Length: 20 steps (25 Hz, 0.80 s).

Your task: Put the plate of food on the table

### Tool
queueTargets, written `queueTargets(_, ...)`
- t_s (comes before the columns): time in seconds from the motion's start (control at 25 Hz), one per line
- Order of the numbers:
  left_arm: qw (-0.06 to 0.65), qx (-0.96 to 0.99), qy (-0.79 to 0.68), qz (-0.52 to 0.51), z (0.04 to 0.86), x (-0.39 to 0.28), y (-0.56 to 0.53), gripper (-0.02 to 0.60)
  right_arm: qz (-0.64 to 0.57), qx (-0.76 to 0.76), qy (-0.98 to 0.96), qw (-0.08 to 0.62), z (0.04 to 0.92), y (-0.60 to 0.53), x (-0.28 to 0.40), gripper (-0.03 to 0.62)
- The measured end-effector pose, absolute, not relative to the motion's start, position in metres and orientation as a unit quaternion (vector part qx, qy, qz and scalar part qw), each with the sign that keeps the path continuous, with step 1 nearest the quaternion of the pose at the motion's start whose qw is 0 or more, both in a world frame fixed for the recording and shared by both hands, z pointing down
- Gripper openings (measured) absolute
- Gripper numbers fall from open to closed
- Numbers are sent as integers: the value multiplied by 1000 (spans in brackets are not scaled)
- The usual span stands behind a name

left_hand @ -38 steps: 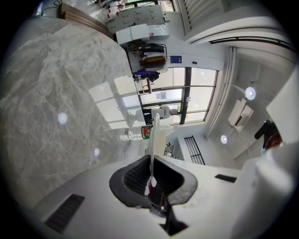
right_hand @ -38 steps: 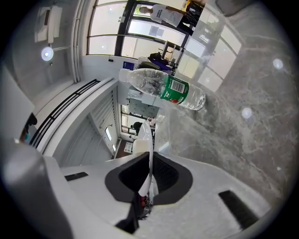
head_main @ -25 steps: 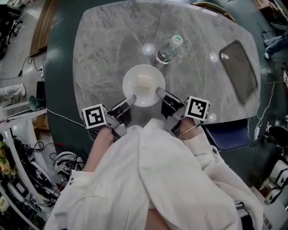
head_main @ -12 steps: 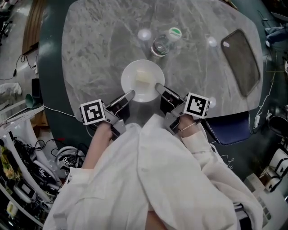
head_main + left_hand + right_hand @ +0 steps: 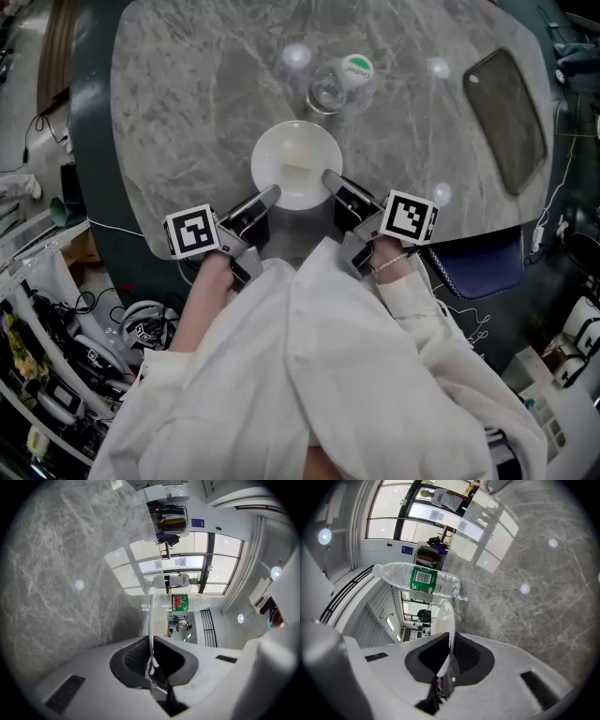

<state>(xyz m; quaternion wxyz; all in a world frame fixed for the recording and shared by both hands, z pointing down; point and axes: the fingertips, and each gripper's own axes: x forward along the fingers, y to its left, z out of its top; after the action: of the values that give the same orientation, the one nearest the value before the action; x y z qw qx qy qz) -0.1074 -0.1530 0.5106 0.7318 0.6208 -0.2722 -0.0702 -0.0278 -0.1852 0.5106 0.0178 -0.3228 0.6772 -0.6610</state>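
Both grippers have sunk with the plate since a second ago, and it now sits low over the near part of the polished grey veined stone table. The left gripper is almost fully closed, pinching the plate's thin left rim. The round white glazed plate is smooth and shallow, with a pale, soft-looking block of food in its middle. The right gripper clamps the opposite rim just as tightly. Whether the base touches the table I cannot tell, so setting it down and letting go likely remain. Beyond the plate stands a clear plastic bottle with a green cap. A dark flat tray with rounded corners lies far right.
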Motion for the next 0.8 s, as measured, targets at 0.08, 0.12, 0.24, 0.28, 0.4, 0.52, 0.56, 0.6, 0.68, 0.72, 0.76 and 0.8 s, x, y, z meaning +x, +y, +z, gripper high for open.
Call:
queueTargets(0.08,730,625,-268,-70,512,-104,-156,28,-667,-326,670,16,515,-186,-26,12)
queueTargets(0.12,734,619,-272,-66,513,-103,-155,28,-666,-327,670,14,516,-186,-25,12)
queueTargets(0.24,746,598,-286,-53,519,-104,-152,28,-675,-336,657,11,521,-185,-21,12)
queueTargets(0.28,748,596,-287,-52,520,-104,-152,28,-676,-337,655,8,523,-185,-21,12)
queueTargets(0.4,748,597,-284,-56,522,-102,-155,28,-674,-338,657,-9,527,-186,-21,12)
queueTargets(0.52,746,601,-280,-61,522,-101,-157,28,-670,-337,661,-22,528,-187,-21,12)
queueTargets(0.56,748,598,-282,-61,523,-101,-157,28,-669,-336,663,-24,528,-188,-21,12)
queueTargets(0.6,751,594,-284,-62,524,-101,-157,28,-668,-335,664,-24,528,-190,-21,12)
queueTargets(0.68,755,588,-281,-70,528,-100,-160,28,-666,-329,669,-25,530,-194,-21,12)
queueTargets(0.72,758,585,-280,-73,530,-99,-161,28,-666,-330,668,-27,532,-194,-20,12)
queueTargets(0.76,760,582,-282,-72,532,-98,-162,28,-666,-330,668,-31,534,-195,-19,12)
queueTargets(0.8,762,578,-285,-68,532,-98,-162,28,-665,-330,669,-34,535,-195,-18,12)
